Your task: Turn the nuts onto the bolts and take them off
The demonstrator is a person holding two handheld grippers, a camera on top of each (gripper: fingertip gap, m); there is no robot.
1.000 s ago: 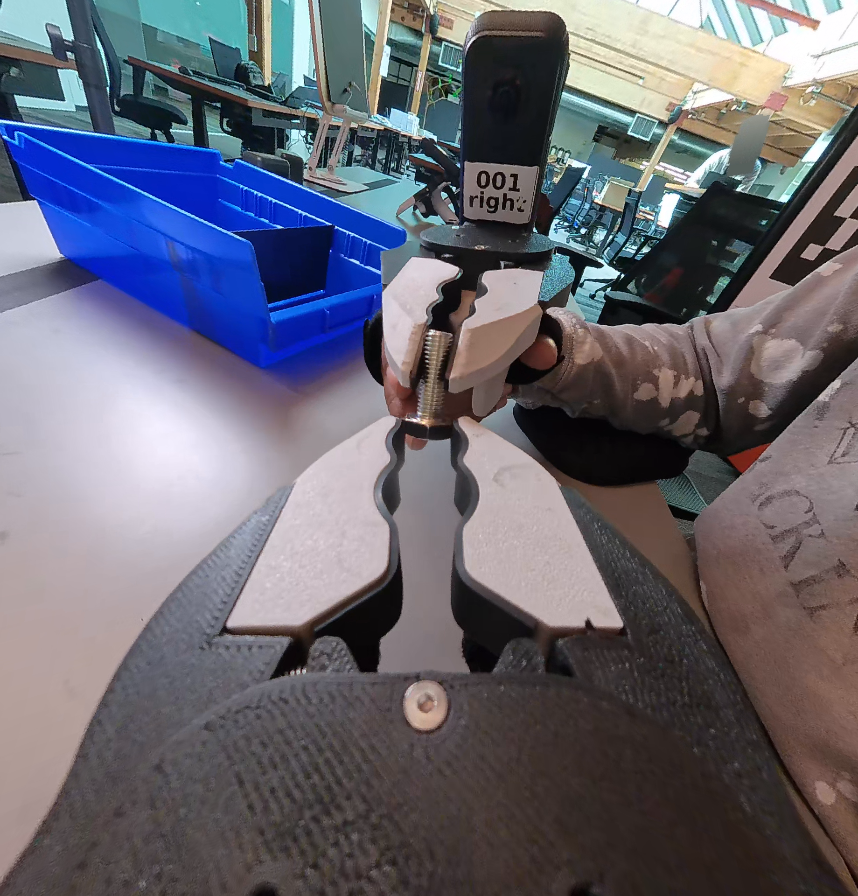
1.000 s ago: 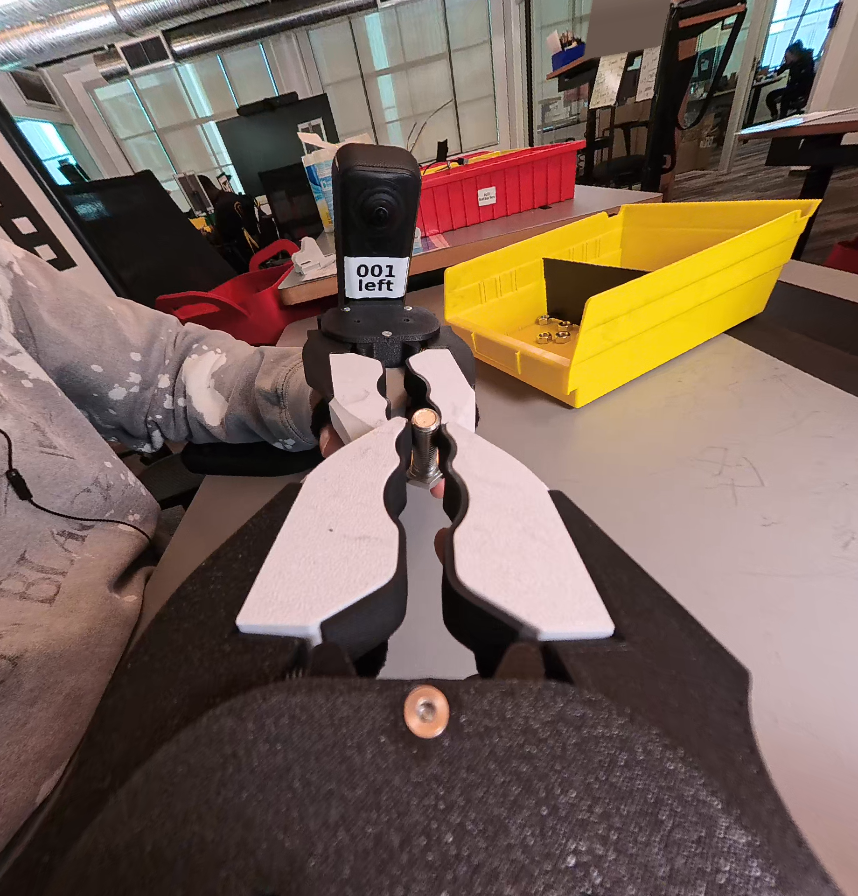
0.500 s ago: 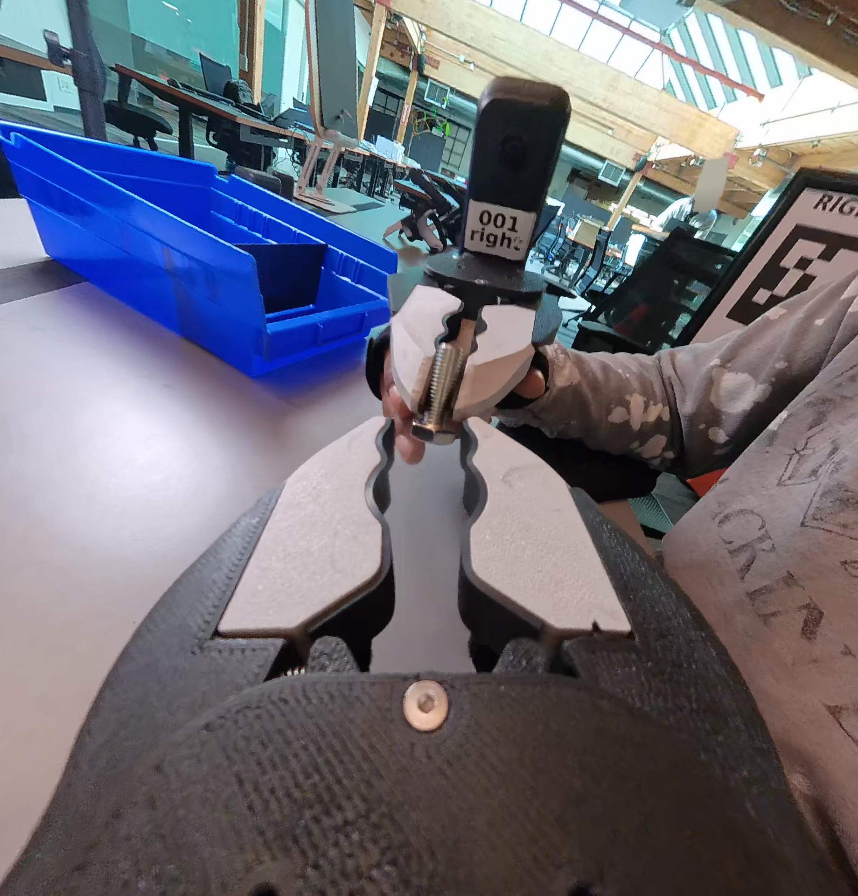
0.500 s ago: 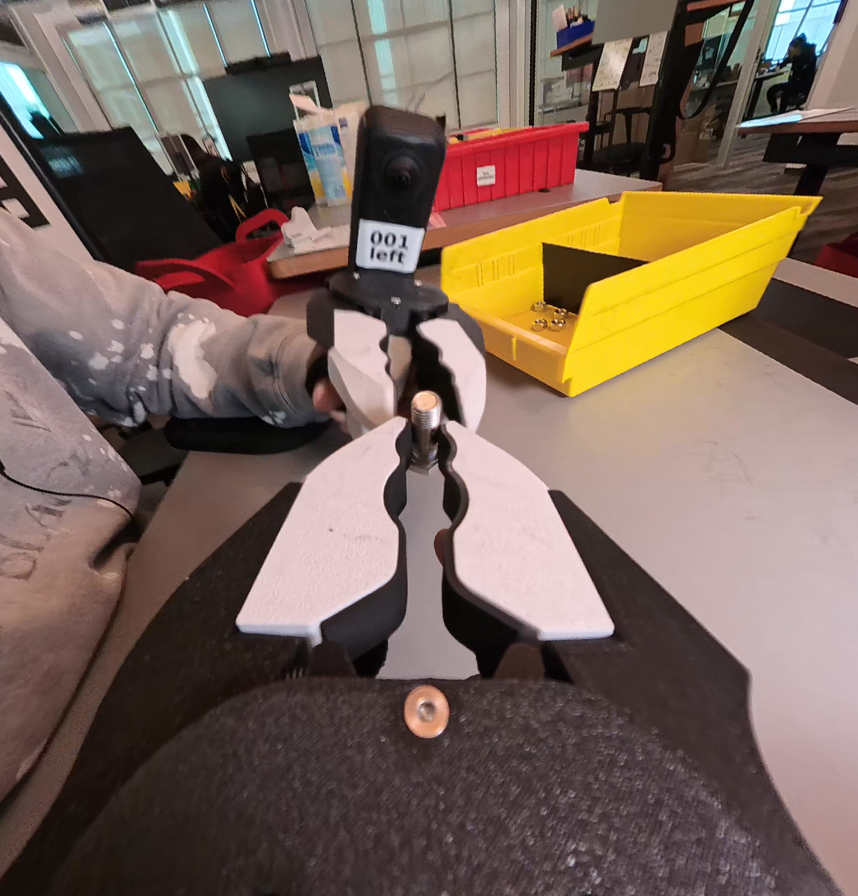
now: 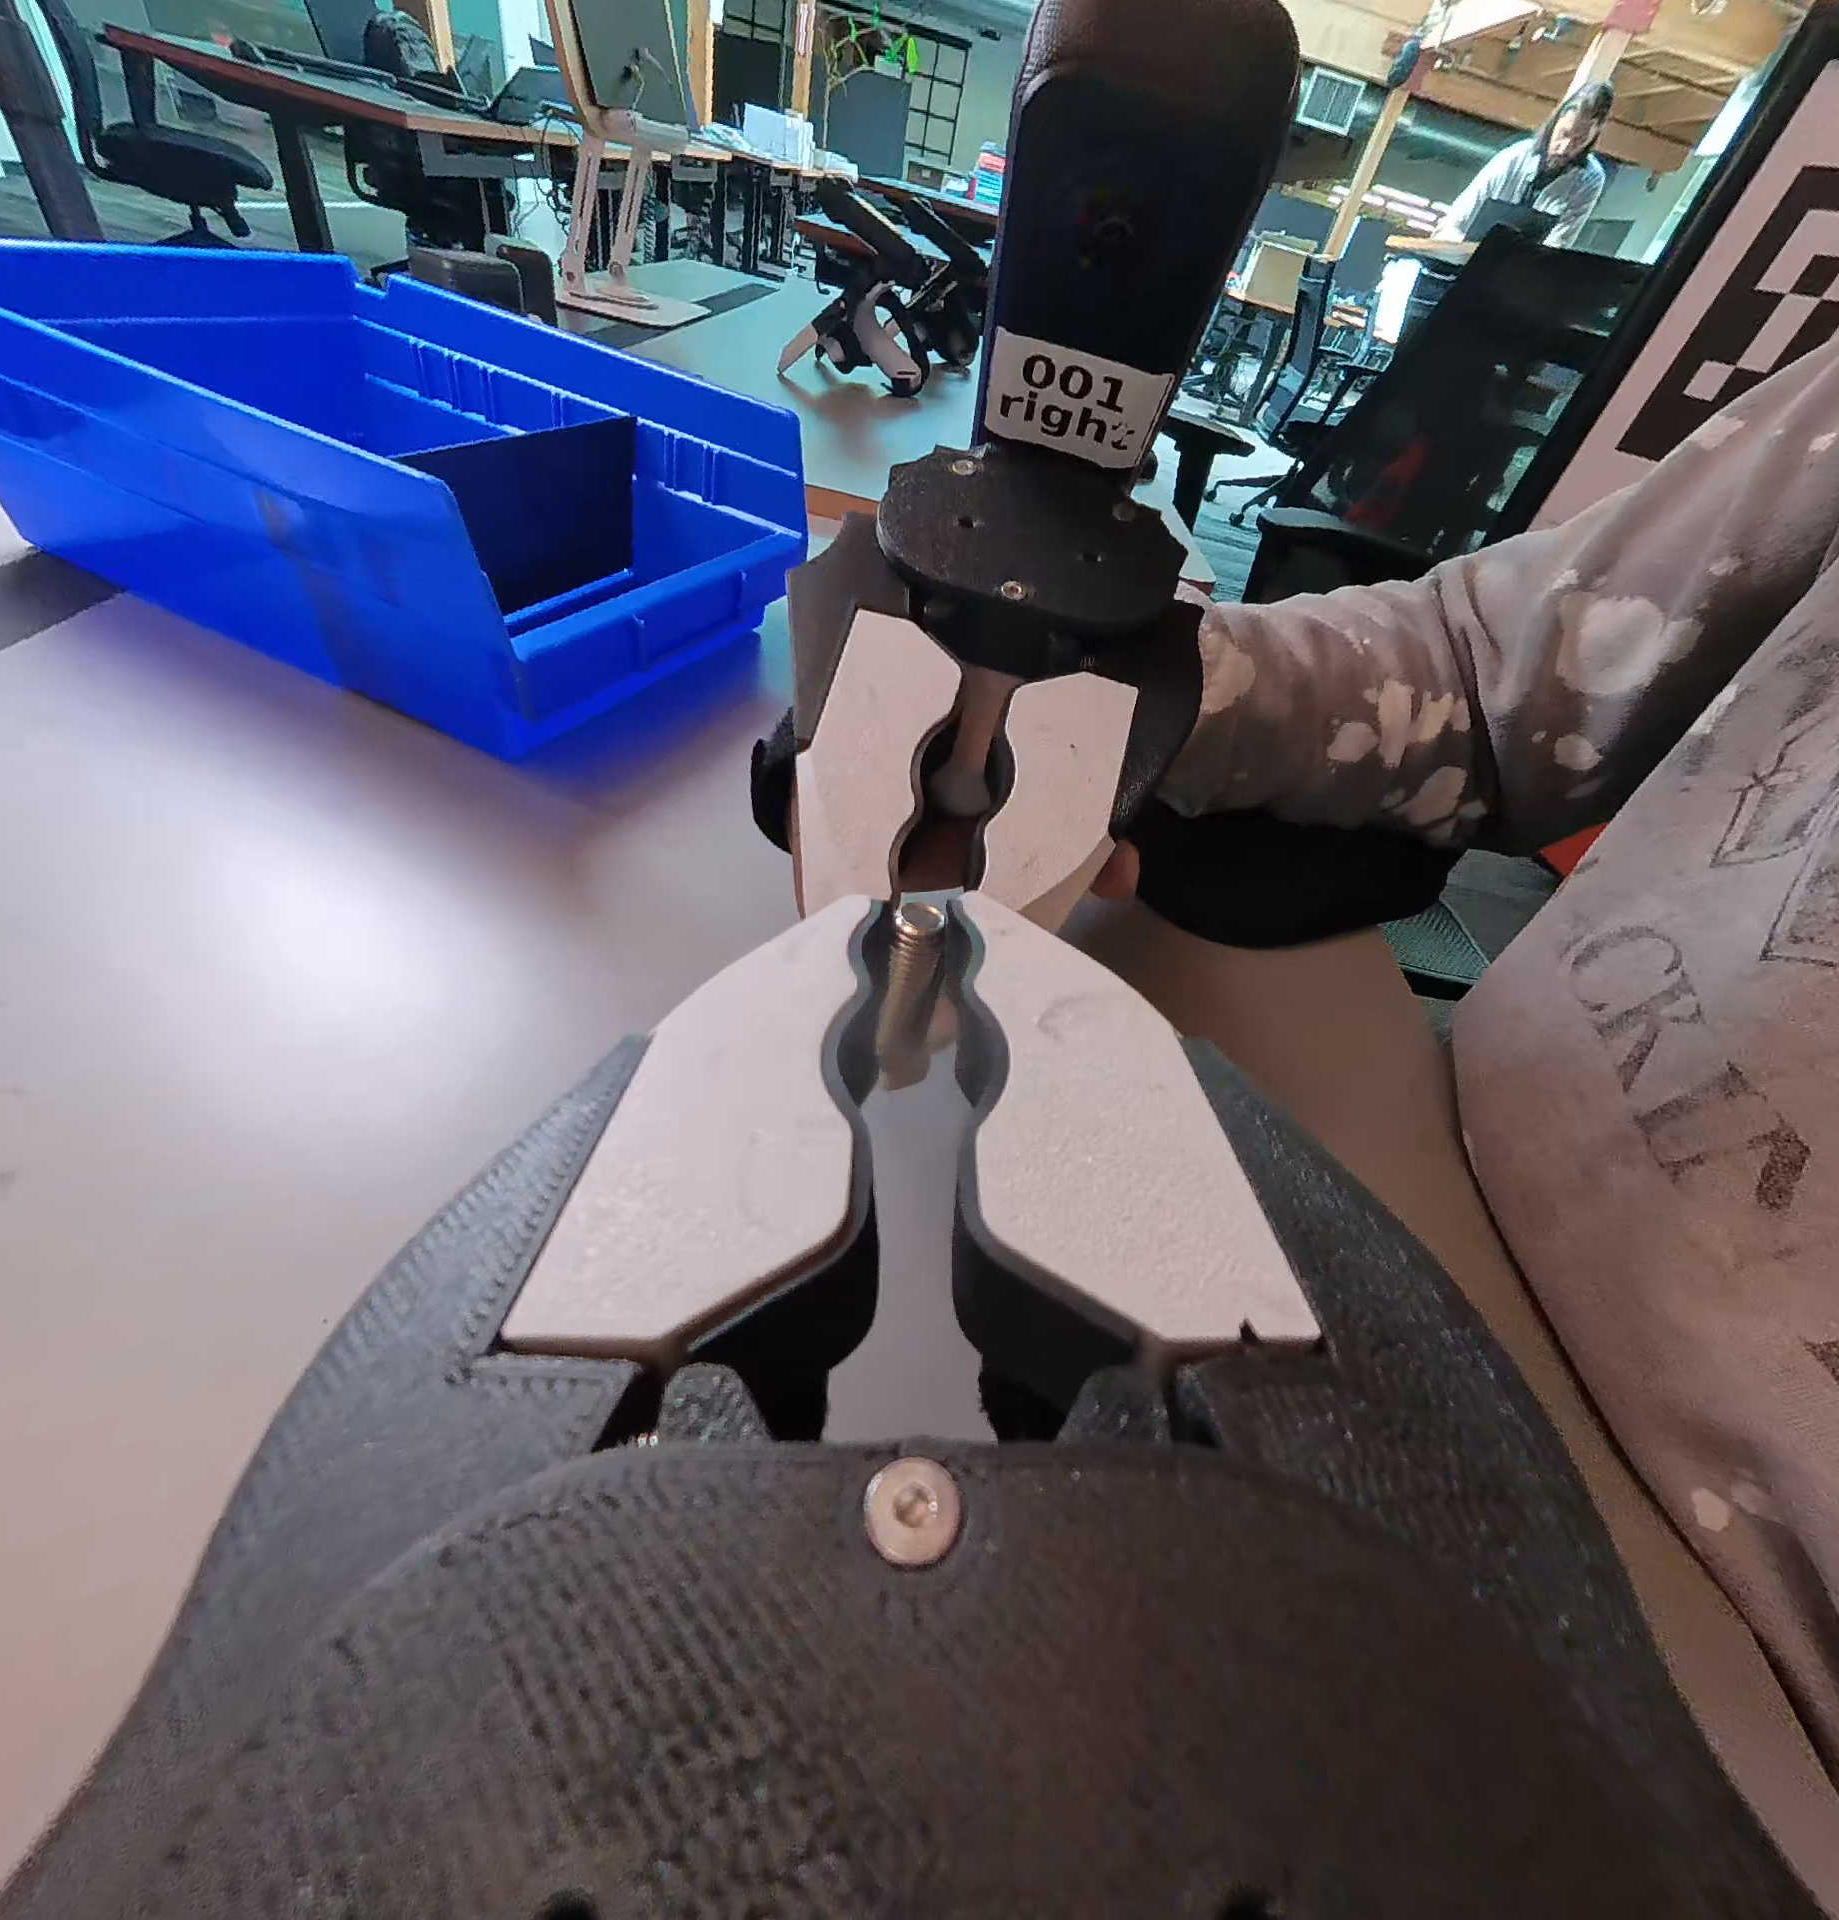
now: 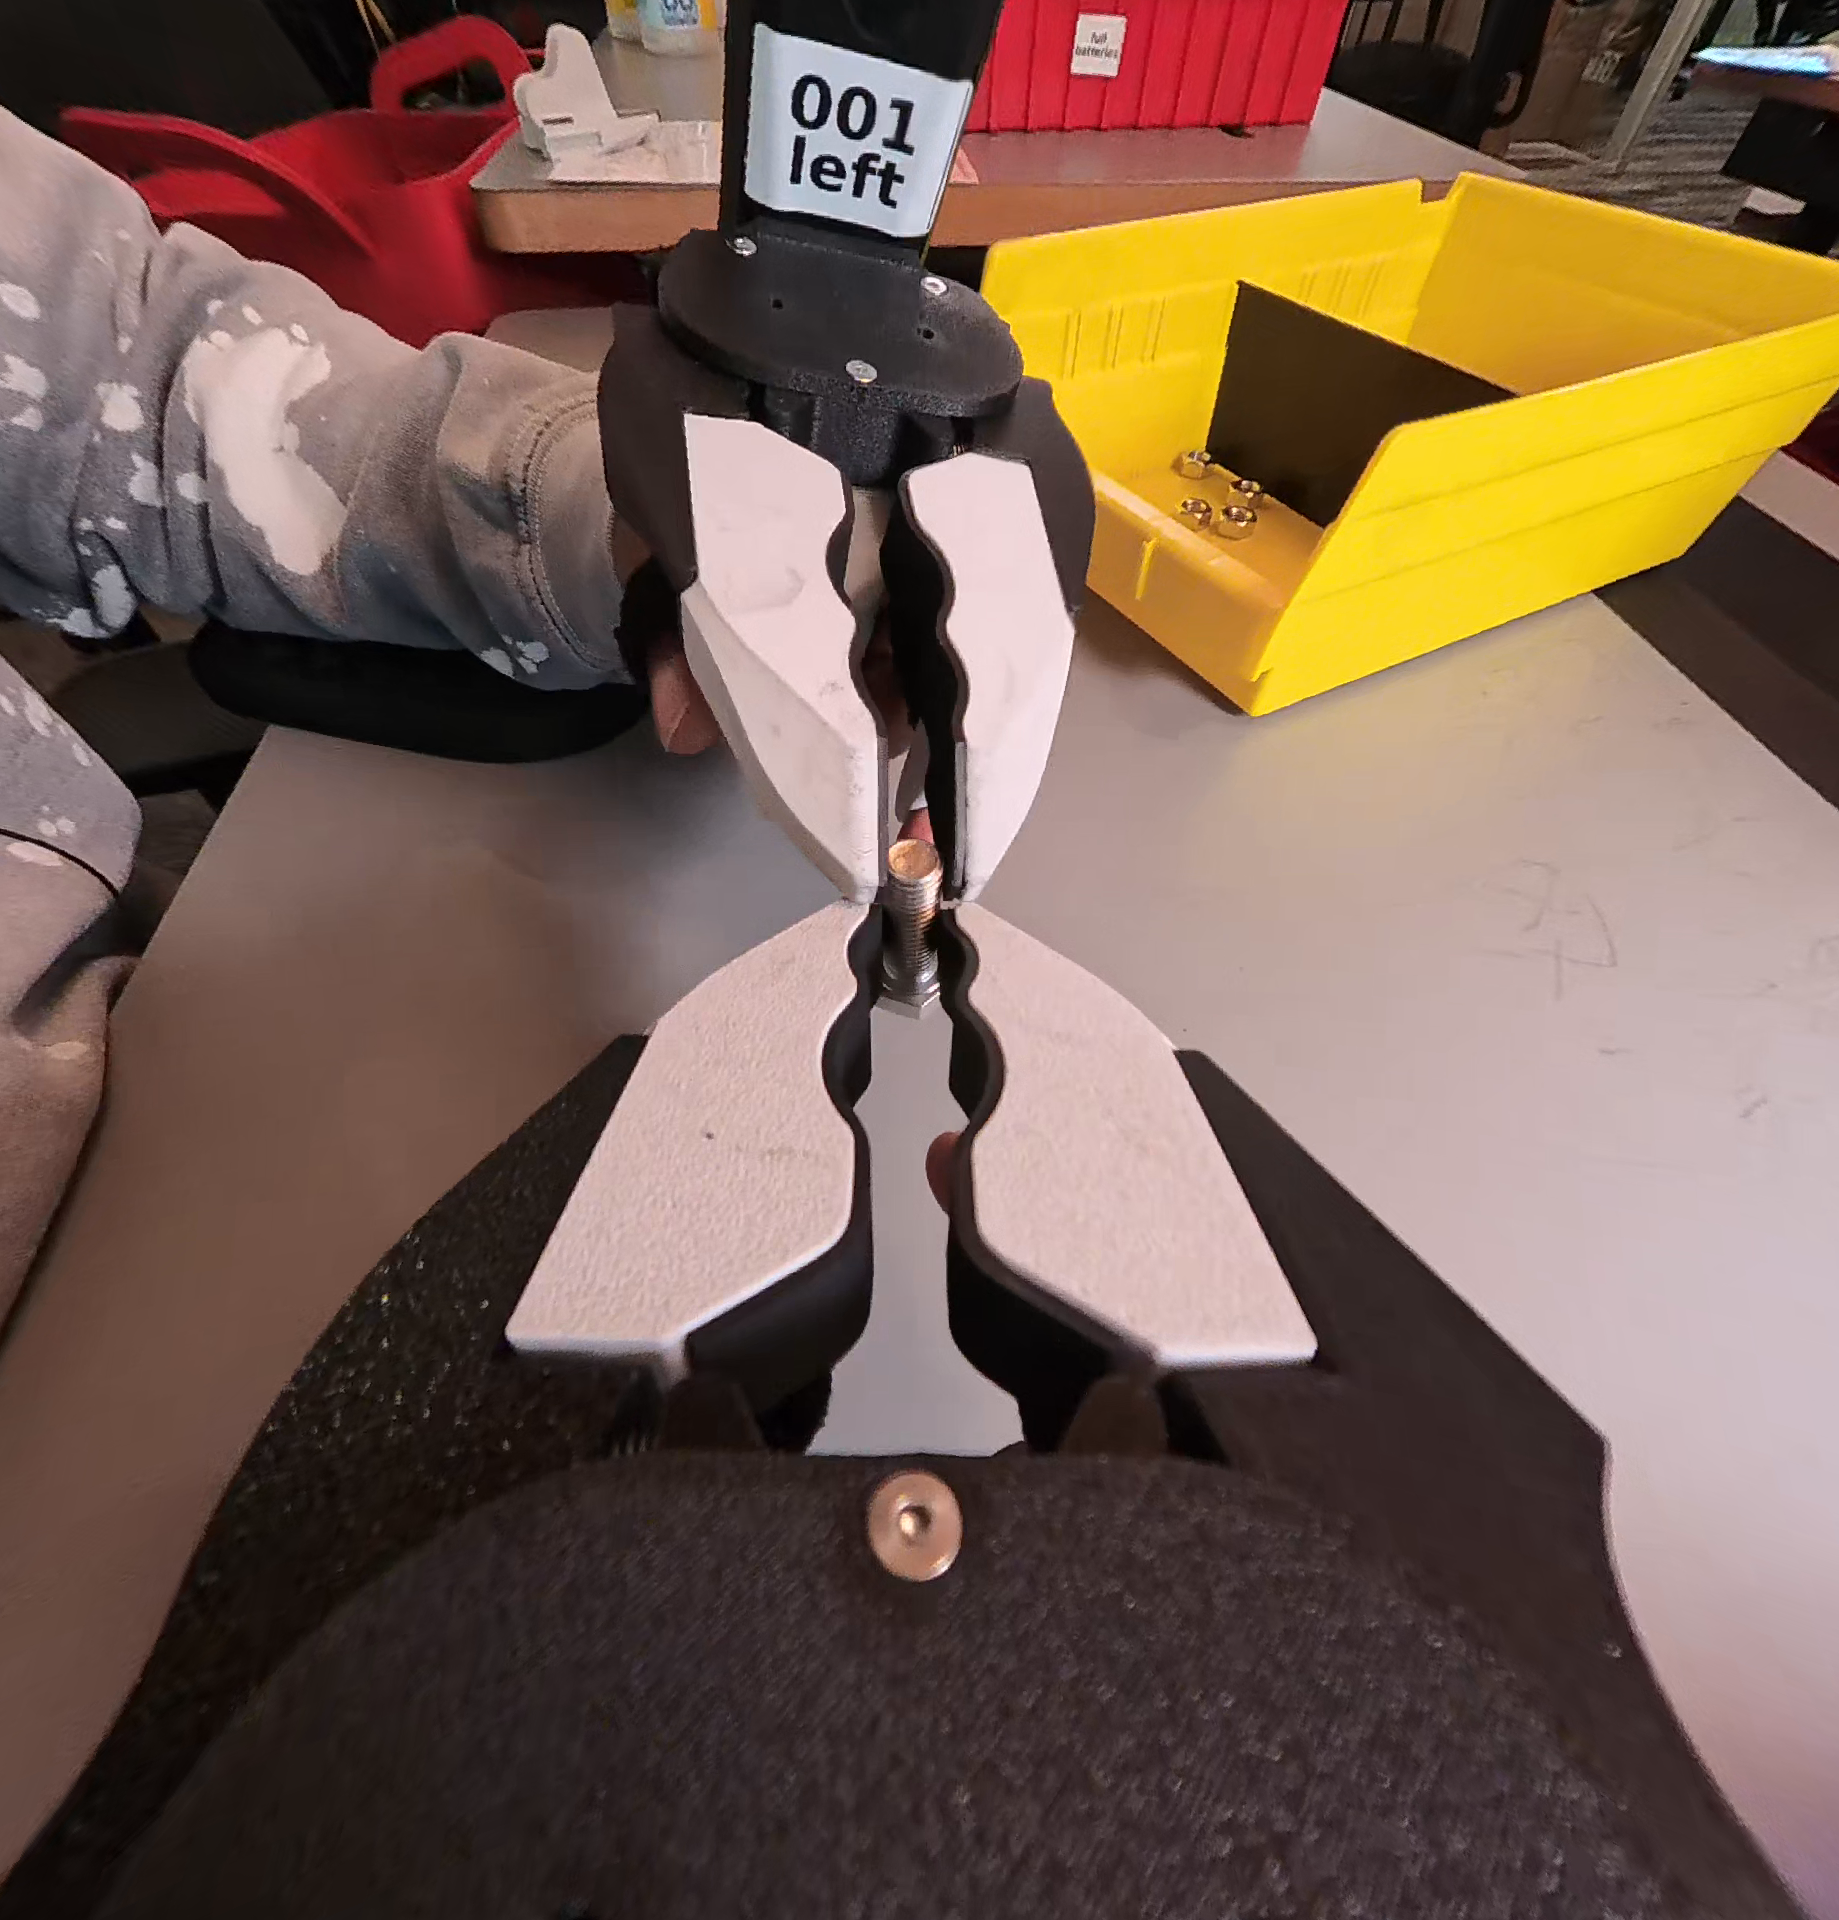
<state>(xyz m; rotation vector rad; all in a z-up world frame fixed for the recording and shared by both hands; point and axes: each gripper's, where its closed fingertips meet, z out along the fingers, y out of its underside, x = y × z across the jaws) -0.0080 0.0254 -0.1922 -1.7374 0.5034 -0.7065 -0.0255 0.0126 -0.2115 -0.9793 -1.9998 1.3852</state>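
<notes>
**Bolt upright where two narrow claws meet**

Pinched upright above the grey desk [image 6: 1414, 935]: one silver threaded steel bolt [image 6: 910, 935], thread end up and hex end down. Sits exactly where the two tools come tip to tip.

Right claw [image 6: 910, 909] narrow, closed snugly on the hex end in its front notch, going by the right wrist view. Left claw [image 5: 913, 906] narrow too, cupping the shank in its own front notch. Cannot tell whether its pads press the thread or merely flank it, since a sliver of gap shows on either side. Cannot tell either whether the hex piece is the bolt's head or a nut run down the thread.

Four shiny metal hex nuts [image 6: 1216, 499] loose in the front compartment of the yellow plastic bin [image 6: 1414, 582], well apart on the right. Blue plastic bin [image 5: 271, 561] on the desk to the left.

Likely small, rigid and dense for its size, with no give and no risk of crushing. Smooth metal against hard white pads, so prone to spin or slide out if taken on the round thread alone. Best gripped on the hex flats for torque, with the shank seated in a notch to keep it in line. Thread end best left bare for a nut to start on. Nuts probably lighter and fiddlier, and apt to cross-thread if offered up tilted.
</notes>
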